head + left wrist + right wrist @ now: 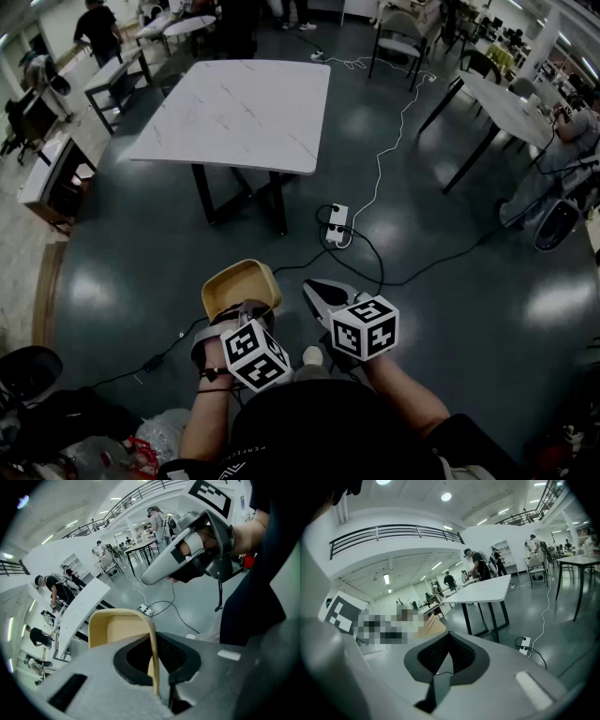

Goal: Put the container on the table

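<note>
A tan open container (240,285) hangs above the dark floor, held by its near rim. In the left gripper view its thin wall (153,648) stands between the jaws of my left gripper (157,679), which is shut on it. My left gripper (246,317) points steeply down, just left of my right gripper (317,292). In its own view, my right gripper (442,662) has its pads together with nothing between them, and a corner of the container (432,626) shows to its left. The white marble-topped table (234,108) stands ahead, some way off.
A white power strip (337,223) with black and white cables lies on the floor between me and the table. More tables (506,103), chairs and several people fill the far room. Dark bags (37,394) lie at my lower left.
</note>
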A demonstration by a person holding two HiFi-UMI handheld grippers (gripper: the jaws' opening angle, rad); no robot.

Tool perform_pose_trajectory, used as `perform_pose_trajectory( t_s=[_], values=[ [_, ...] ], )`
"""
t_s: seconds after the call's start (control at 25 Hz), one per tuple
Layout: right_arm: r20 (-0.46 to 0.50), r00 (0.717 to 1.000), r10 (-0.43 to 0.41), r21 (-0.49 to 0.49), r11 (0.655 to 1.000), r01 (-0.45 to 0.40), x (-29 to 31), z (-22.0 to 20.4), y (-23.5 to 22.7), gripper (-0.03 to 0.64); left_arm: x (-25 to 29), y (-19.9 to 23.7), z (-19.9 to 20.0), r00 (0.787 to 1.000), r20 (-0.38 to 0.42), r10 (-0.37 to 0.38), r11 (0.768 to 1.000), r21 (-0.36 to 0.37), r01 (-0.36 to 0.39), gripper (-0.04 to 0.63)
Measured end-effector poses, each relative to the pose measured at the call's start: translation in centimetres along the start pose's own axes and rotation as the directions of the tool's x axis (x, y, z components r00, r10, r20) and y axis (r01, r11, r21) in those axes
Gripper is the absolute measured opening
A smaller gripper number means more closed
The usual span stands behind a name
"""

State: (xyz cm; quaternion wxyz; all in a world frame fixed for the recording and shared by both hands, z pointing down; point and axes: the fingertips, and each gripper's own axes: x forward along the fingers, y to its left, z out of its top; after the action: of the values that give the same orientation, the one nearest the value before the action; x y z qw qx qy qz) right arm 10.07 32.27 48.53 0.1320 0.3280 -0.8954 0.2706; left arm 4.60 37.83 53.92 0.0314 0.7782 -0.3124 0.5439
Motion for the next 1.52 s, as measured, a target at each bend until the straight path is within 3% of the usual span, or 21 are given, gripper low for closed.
perform_pose_trajectory(
  t_s=[0.6,1.52],
  values=[
    [0.008,1.0,0.007,0.05,0.999,-0.007,0.5,1.3,-1.4,0.002,0.8,1.2,0.8,1.0,-0.02,-0.014,1.0,-0.014,0.014,0.017],
    [0.008,0.997,0.081,0.01,0.997,-0.081,1.3,3.9,-4.9,0.0,2.8,3.1,4.6,0.999,-0.05,0.011,0.999,-0.038,-0.013,0.017]
  ],
)
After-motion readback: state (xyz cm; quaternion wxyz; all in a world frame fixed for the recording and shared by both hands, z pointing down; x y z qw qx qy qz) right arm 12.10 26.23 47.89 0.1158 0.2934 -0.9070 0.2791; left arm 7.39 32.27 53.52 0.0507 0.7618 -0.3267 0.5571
